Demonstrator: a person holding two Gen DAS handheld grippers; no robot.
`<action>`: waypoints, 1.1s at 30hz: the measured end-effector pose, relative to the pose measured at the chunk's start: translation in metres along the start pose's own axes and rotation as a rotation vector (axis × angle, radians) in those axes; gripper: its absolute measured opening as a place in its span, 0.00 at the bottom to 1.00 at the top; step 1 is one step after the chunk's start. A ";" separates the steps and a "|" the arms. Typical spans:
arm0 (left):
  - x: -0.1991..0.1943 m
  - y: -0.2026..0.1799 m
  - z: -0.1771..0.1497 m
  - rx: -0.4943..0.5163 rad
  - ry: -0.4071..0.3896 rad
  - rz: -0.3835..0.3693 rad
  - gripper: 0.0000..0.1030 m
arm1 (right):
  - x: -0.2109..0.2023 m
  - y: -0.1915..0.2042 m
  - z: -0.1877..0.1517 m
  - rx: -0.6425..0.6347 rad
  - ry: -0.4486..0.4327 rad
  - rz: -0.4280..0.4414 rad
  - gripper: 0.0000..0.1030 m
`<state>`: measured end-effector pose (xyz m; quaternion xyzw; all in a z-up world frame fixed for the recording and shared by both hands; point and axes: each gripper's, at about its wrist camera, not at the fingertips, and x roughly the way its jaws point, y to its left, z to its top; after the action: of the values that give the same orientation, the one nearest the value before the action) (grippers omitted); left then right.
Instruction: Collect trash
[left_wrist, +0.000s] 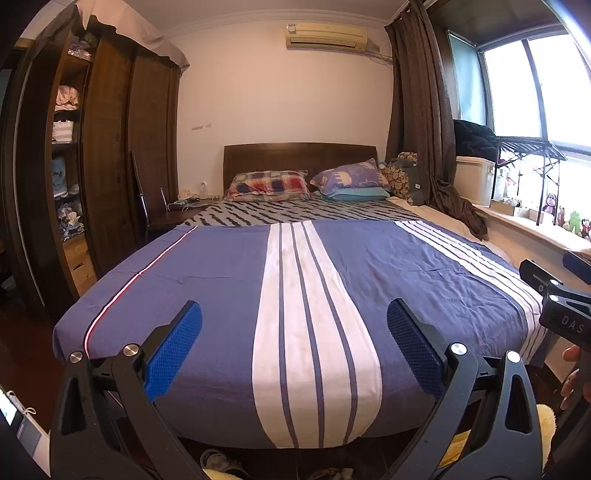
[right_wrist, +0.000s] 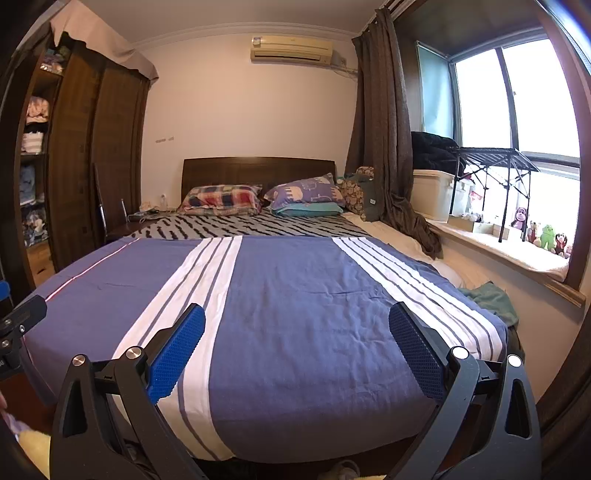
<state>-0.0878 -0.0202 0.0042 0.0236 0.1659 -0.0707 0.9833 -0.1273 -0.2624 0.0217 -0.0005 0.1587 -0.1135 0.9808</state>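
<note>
I'm scanning for trash: both my left gripper (left_wrist: 294, 345) and right gripper (right_wrist: 297, 349) hang spread and empty over the bed (right_wrist: 295, 295); next I must find litter.

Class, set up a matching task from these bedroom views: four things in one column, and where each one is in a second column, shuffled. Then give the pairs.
Things:
1. Air conditioner
2. Green cloth
3. Toy figures
4. Checked pillow

Places:
A. on the windowsill
B. high on the wall above the headboard
C. at the bed's window-side edge
D. at the head of the bed, wardrobe side

Pairs: 1-B, 2-C, 3-A, 4-D
</note>
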 end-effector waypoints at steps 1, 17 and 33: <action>-0.001 0.000 0.000 -0.001 -0.002 -0.001 0.92 | 0.000 0.000 0.000 0.001 -0.001 0.000 0.97; -0.004 0.001 0.002 -0.005 -0.005 0.002 0.92 | -0.002 0.004 0.002 0.007 0.007 0.010 0.97; -0.004 -0.003 0.003 -0.009 -0.005 0.004 0.92 | -0.001 0.007 0.003 0.011 0.009 0.013 0.97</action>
<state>-0.0913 -0.0227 0.0085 0.0195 0.1638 -0.0683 0.9839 -0.1256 -0.2552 0.0247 0.0064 0.1626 -0.1079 0.9808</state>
